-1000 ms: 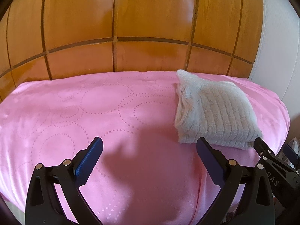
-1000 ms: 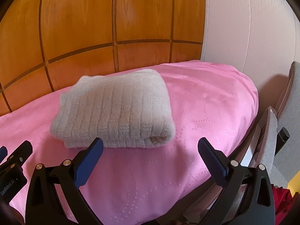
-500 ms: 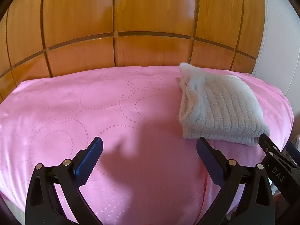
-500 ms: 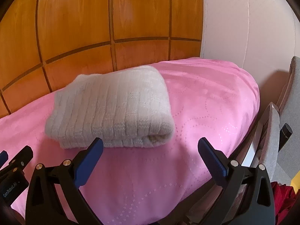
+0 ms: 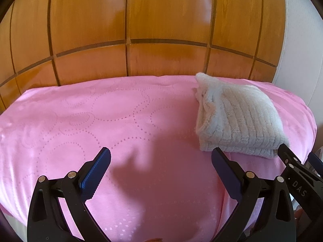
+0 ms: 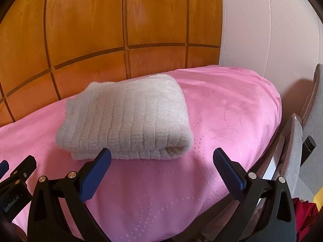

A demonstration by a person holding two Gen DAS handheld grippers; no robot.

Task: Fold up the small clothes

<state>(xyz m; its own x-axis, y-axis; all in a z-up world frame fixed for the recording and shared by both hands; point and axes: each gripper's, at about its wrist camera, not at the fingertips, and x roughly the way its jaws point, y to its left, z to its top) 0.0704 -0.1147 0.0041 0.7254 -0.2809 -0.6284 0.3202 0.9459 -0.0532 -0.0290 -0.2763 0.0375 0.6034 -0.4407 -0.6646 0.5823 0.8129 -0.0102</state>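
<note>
Sweater [image 6: 125,119], folded into a neat block, now sits lower in the right wrist frame on the pink bed [image 6: 232,109]. Both the left gripper [image 5: 160,162] and the right gripper [image 6: 161,161] have backed off, jaws wide open and empty, so this fold looks finished.

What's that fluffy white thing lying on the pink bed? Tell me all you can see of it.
A white knitted garment, ribbed and fuzzy like wool, folded into a thick, roughly square bundle of several layers. It lies flat on the pink cover, near the wooden panelling. Neither claw touches it; both are open and empty.

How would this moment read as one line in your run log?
white knit garment: folded, on pink cover | left gripper: open | right gripper: open
</note>
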